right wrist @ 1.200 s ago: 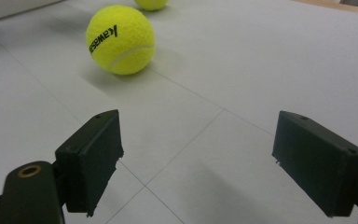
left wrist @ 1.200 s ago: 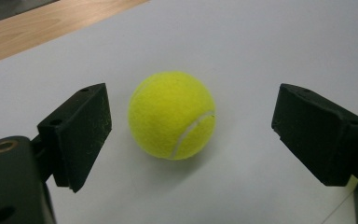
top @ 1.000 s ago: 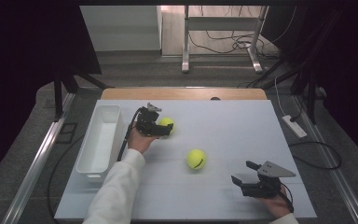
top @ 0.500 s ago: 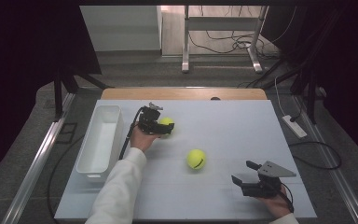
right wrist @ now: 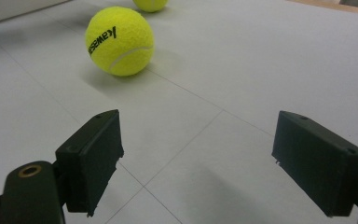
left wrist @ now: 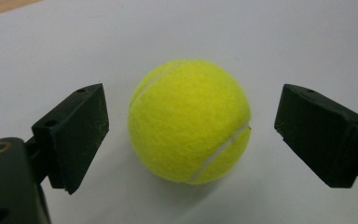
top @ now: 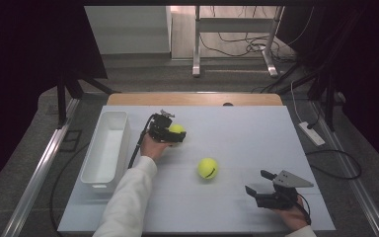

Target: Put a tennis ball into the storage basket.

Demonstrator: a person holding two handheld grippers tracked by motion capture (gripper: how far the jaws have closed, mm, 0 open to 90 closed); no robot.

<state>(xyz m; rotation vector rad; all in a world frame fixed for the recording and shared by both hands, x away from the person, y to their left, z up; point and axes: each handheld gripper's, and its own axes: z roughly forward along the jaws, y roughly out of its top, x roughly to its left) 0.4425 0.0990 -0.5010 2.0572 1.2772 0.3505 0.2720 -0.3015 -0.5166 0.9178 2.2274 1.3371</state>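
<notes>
At about nine o'clock on the white surface in the high view stands a white bin, long side running away from the person, nothing visible inside it. Just to its right, toward ten o'clock of the surface's middle, the left claw is held by a hand whose white sleeve comes up from the bottom edge. This claw straddles a yellow tennis ball. In the left gripper view the same ball sits on the surface between the two black jaws, which stand wide apart; a gap shows on each side, so neither jaw touches it and nothing is gripped.

Near the middle, slightly toward five o'clock, a second tennis ball lies by itself, well apart from the first and from both claws. In the right gripper view it shows black lettering and lies at about eleven o'clock ahead of the jaws.

At about four o'clock, close to the near edge, the right claw rests low over the surface with a grey three-cornered plate on top. Its jaws are spread wide and hold nothing, with bare surface between them.
</notes>
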